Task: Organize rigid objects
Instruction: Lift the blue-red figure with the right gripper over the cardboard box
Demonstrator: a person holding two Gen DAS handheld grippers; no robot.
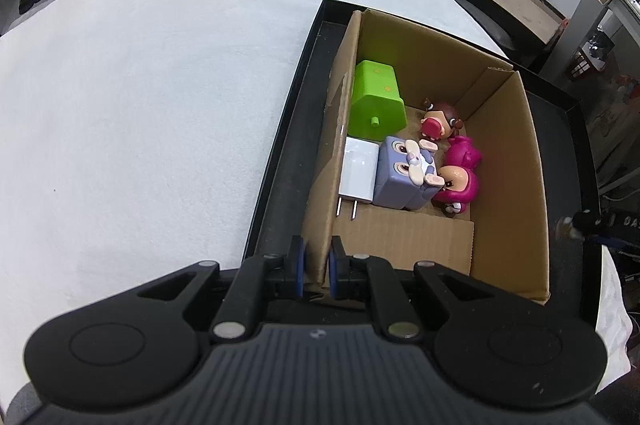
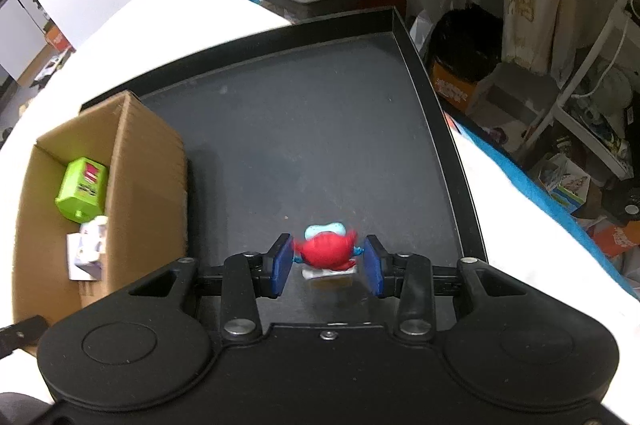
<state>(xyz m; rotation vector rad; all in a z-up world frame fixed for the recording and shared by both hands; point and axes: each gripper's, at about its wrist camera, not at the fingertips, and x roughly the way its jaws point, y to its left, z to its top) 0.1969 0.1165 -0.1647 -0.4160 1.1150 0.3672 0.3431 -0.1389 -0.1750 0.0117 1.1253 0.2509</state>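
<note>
Right wrist view shows the right gripper (image 2: pixel 326 261) clamped on a small red figurine (image 2: pixel 328 252) above the black tray (image 2: pixel 320 129). The left gripper (image 1: pixel 316 265) pinches the cardboard box (image 1: pixel 508 161) wall, steadying it. Best to carry the toy level, clear that wall, then lower it beside the green block (image 1: pixel 378 101).

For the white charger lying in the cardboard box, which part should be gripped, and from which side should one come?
Grip the white charger across its flat body from above. It lies against the cardboard box wall on one side and the purple block toy on the other, so little room remains there. The free direction is probably prong end to far end; avoid the thin prongs.
</note>
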